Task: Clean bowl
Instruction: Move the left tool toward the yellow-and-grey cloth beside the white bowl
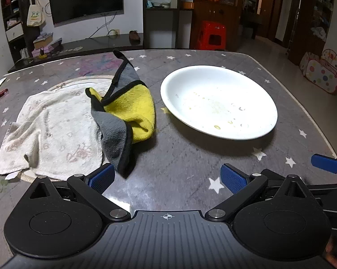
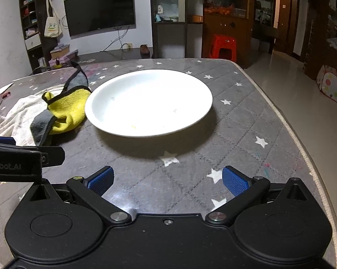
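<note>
Left wrist view: the left hand-held gripper (image 1: 167,178) has its two blue-padded fingers (image 1: 233,179) spread wide apart with nothing between them, low over the grey star-patterned surface (image 1: 179,157). The white bowl (image 1: 219,102), wide and shallow, rests on the surface ahead and to the right of the fingers, well apart from them; small yellowish food specks and droplets are scattered over its inner face. Just left of the bowl lies a crumpled yellow-and-grey cloth (image 1: 128,107) with black edging, one grey corner standing upright; whether it touches the bowl rim cannot be told. The cloth overlaps a white towel (image 1: 52,130) spread flat further left. One blue tip of the right hand-held gripper (image 1: 326,163) enters at the right edge. Right wrist view: the right hand-held gripper (image 2: 167,180) likewise has its blue-padded fingers (image 2: 101,180) spread apart and empty, above the surface (image 2: 247,134). The bowl (image 2: 149,103) sits straight ahead of the fingers, apart from them, strongly lit so that little residue shows. The yellow-and-grey cloth (image 2: 67,112) lies against the bowl's left side, with the white towel (image 2: 18,116) beyond it. Part of the left hand-held gripper (image 2: 22,157) shows at the left edge.
</note>
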